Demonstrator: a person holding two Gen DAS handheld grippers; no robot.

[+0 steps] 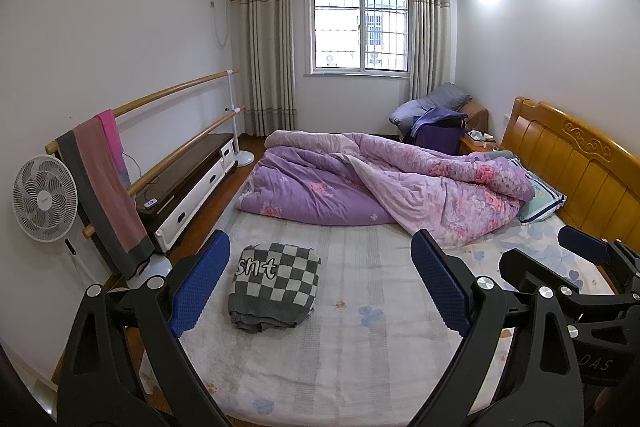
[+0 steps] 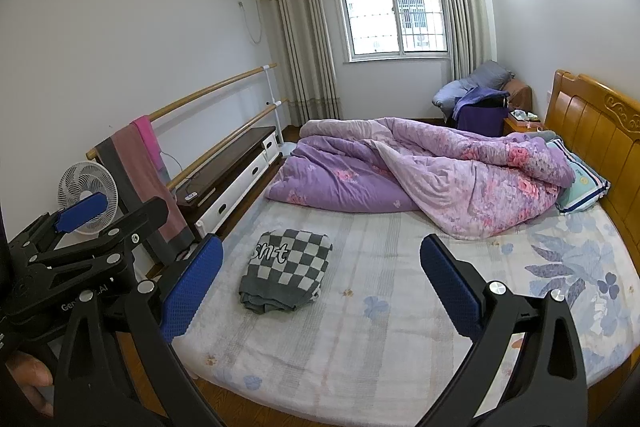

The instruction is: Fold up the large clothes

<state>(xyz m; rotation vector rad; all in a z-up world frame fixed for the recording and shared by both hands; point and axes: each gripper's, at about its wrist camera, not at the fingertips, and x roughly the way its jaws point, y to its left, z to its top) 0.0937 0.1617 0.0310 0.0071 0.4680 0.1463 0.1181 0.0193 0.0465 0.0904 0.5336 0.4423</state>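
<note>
- The left wrist view shows the whole fan (image 1: 45, 198) by the wall; in the right wrist view the left gripper partly covers it.
- Only the right wrist view shows a bit of the person's hand (image 2: 34, 383) at the lower left edge, and more of the leaf print on the sheet (image 2: 568, 259).
- The folded sweater (image 1: 276, 285), grey and white checked with lettering, lies on the bed (image 1: 360, 339) near its left edge, well apart from the quilt (image 1: 384, 183) bunched at the far side.
- The left gripper (image 1: 320, 283) is held above the near bed edge, fingers wide apart and holding nothing; the sweater shows between them.
- The right gripper (image 2: 322, 285) is held beside it, level, fingers also spread wide and bare.
- Neither gripper touches the sweater.
- A towel (image 1: 102, 195) hangs over the wooden rail (image 1: 180, 89) along the left wall.
</note>
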